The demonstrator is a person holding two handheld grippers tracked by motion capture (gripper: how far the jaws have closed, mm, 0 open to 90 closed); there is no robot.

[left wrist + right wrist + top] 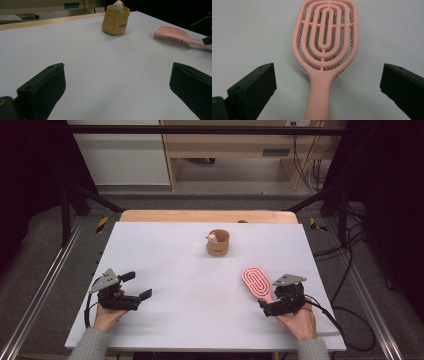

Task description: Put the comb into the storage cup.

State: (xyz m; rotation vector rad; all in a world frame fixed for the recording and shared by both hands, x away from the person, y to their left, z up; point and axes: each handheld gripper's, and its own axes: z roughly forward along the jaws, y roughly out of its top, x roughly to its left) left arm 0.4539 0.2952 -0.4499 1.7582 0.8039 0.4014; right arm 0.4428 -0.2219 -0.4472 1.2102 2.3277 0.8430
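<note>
Both black fingers (253, 86) of the right gripper (325, 87) stand wide apart, one on each side of the pink plastic hairbrush (325, 47) with its looped, slotted back, and neither touches it: bare table shows between each finger and the handle. Nothing is gripped. In the right gripper view the brush's handle runs down to 6 o'clock between the jaws, while its oval head points to 12 o'clock, back upward, dark bristles showing through the slots and resting on the surface.

From the high view the hairbrush (257, 282) lies flat at about 4 o'clock on the pale grey-white tabletop (190, 270), its handle end just at the right gripper (272, 304), which a hand (299, 320) holds from the near edge.

At about 12 o'clock from the brush's side of the table, well apart from it, stands a small tan cup-shaped holder (218, 243) with a little white figure (212, 237) perched on its rim.

Over at 8 o'clock the left gripper (131, 292) rests near the table surface in the other hand (107, 316), its fingers (42, 87) likewise spread wide with only bare table between them. Its view looks across to the holder (115, 21) and the hairbrush (172, 35) beyond.
</note>
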